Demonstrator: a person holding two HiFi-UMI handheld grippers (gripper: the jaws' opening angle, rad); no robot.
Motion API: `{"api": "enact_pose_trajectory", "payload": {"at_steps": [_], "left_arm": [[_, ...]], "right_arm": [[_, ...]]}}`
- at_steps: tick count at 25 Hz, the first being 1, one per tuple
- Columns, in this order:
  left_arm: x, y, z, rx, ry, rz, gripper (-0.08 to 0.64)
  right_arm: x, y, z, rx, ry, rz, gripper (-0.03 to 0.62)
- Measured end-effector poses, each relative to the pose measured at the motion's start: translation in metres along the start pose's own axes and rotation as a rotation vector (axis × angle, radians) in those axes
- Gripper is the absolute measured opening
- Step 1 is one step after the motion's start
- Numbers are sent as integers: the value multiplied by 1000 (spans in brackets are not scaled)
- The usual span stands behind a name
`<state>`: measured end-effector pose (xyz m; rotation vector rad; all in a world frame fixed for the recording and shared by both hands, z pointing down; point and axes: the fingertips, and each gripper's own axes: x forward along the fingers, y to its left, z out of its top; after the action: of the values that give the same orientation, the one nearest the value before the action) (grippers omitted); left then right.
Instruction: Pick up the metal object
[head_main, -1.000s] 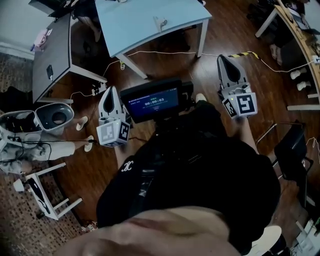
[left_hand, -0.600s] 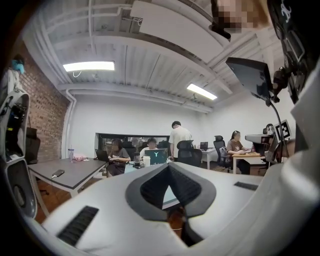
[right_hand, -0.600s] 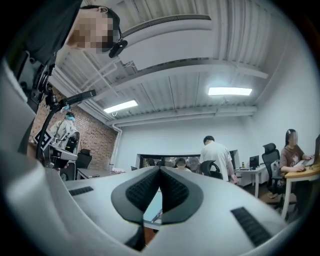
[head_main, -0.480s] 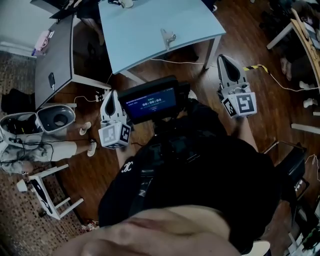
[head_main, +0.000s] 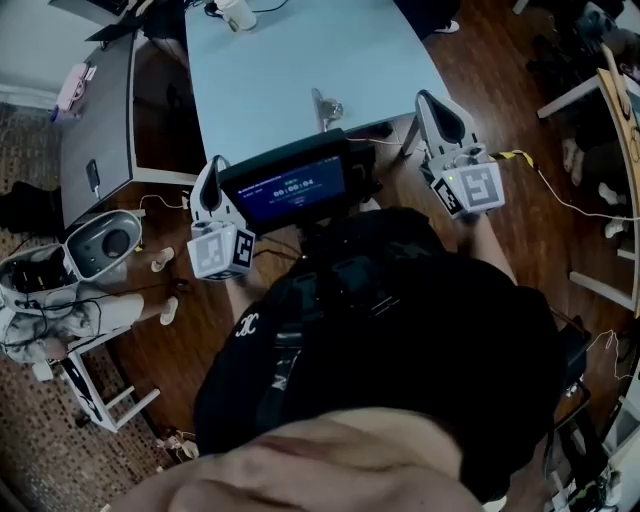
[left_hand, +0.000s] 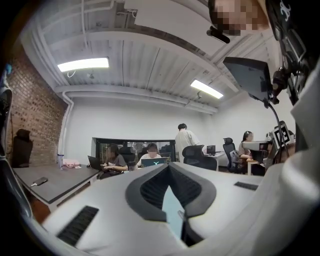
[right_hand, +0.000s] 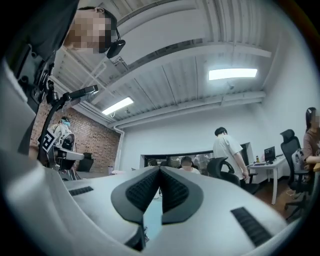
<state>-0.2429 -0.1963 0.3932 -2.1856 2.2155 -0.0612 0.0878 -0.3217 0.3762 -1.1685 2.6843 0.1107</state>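
the small shiny metal object (head_main: 326, 106) stands near the front edge of a smooth pale blue table (head_main: 270, 60). a dark flat screen (head_main: 288, 186) overlaps that edge just below it. a grey desk (head_main: 100, 110) stands to the left. left gripper (head_main: 208, 172) and right gripper (head_main: 432, 102) are both clenched, empty.

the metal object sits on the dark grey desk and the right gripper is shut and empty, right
No: the metal object sits on the light blue table, near its front edge, as the head view shows. The right gripper is shut and empty.
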Motion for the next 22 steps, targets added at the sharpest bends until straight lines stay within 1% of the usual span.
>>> {"api": "enact_pose_trajectory", "payload": {"at_steps": [4,7,10,14,16,20,21,22], "left_arm": [[18,-4,-6,-4,36,9,14],[23,4,-10,-5,56,22,12],[28,17,-5,-9,53,45,14],[28,49,-11,12,79,63,14],[22,53,-10,6,92,80,14],[13,56,-6,-3,101,113,14],[11,61,-8,-2,106,118,14],[8,67,-10,0,112,124,14]], "right_arm": [[19,-8,-14,6,62,34,-8],[31,-6,-25,18,91,50,-2],[50,-1,-39,22,85,61,15],[85,14,-71,61,126,73,26],[93,14,-93,111,159,57,26],[107,8,-151,260,275,5,32],[113,11,-167,285,304,6,61],[120,16,-182,308,335,10,110]]}}
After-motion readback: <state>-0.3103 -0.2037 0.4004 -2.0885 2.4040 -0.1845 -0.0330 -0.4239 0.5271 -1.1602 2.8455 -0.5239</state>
